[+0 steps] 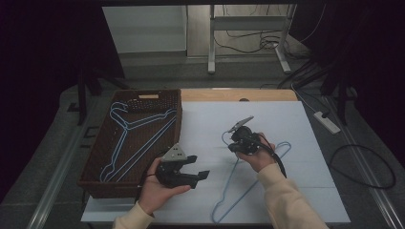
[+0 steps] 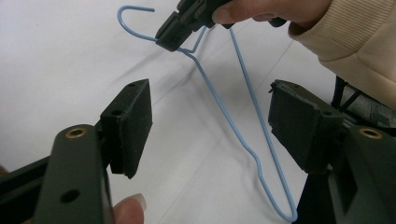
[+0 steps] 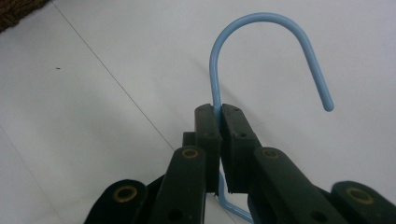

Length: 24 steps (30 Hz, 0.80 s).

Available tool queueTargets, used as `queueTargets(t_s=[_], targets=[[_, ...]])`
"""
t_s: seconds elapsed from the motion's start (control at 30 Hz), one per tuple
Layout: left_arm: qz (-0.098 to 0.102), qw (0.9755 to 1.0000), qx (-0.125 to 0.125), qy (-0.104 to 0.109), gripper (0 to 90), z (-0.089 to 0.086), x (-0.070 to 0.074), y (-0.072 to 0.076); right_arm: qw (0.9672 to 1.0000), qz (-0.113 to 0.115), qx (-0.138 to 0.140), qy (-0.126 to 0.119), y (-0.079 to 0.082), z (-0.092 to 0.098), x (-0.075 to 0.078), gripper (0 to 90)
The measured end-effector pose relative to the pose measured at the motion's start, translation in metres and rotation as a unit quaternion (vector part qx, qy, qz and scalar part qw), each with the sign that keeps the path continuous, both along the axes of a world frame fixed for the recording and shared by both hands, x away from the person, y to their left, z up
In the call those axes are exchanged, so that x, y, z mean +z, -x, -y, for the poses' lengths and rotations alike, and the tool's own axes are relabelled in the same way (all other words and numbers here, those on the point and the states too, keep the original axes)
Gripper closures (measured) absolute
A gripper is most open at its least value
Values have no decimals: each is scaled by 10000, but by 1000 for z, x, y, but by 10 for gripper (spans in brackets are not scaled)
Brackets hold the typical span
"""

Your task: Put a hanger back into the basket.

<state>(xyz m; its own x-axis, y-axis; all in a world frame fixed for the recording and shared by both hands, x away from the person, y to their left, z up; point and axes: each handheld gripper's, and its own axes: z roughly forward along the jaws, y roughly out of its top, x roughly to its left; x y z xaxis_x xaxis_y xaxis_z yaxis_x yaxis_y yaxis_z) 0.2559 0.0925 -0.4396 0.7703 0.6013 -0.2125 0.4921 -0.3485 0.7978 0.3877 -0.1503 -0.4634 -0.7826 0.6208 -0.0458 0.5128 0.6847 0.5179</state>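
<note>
From above, the right gripper (image 1: 240, 138) holds a blue wire hanger (image 1: 248, 183) on the white table (image 1: 305, 129), beside a wicker basket (image 1: 143, 98) holding what look like two more. The left gripper (image 2: 210, 121) gapes wide, empty. The right gripper's own view shows it pinched on the hanger's neck.

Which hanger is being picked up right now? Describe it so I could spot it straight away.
Start at the white table, right of the brown basket. A light blue wire hanger lies there, its hook pinched in the right gripper. Unlike the same blue hangers stacked in the basket, it is outside, alone, and held at the neck.
</note>
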Motion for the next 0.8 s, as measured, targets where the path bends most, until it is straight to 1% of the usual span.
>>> queueTargets(t_s=[0.1,0.2,0.33,0.53,0.7,0.8], targets=[[-76,10000,-46,-6,312,7,-1,-2,10000,36,18,-30,0,0,0,866],[-162,9998,-60,49,311,13,-3,-6,10000,52,32,-44,1,1,1,866],[-280,9995,-98,52,306,22,-7,-10,9999,73,45,-74,1,1,2,866],[-443,9989,-133,-81,294,40,-14,-11,9998,120,47,-124,3,3,4,866],[-491,9983,-183,-240,294,54,-21,-10,9998,150,59,-150,5,3,6,866],[-554,9977,-176,-349,293,65,-28,-12,9997,181,85,-161,6,4,7,866]])
